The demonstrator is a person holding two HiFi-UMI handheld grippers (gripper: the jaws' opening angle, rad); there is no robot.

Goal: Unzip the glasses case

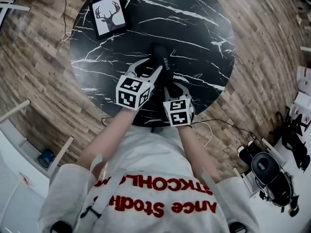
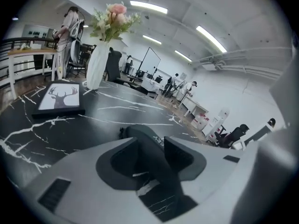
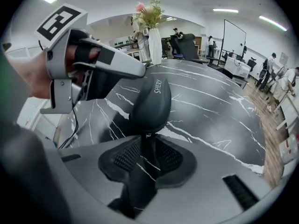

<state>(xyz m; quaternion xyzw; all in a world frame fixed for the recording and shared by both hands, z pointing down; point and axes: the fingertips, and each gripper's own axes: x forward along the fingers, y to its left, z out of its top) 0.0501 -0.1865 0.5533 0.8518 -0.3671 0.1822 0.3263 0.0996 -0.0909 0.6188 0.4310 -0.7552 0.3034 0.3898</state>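
Black marble with white veins tops the round table [image 1: 194,33], and the dark glasses case [image 1: 160,57] lies near its front edge, just ahead of you and well apart from the framed deer picture [image 1: 109,14]. Your left tongs [image 2: 150,146] stand open astride the case, with a pad on either side of its body, and as far as I can judge they are not yet pressing. Your right tongs [image 3: 148,143] are parted by only a narrow slit and hold nothing, and the case's tapered near tip sits just in front of them. The case's long axis runs away from you toward the table's middle, with its narrow end pointing back at the right tongs. Close the left pair firmly on the body first so the case cannot slide. Then pinch the zip pull, which seems to sit at that near tip, and draw it along the seam rather than upward.
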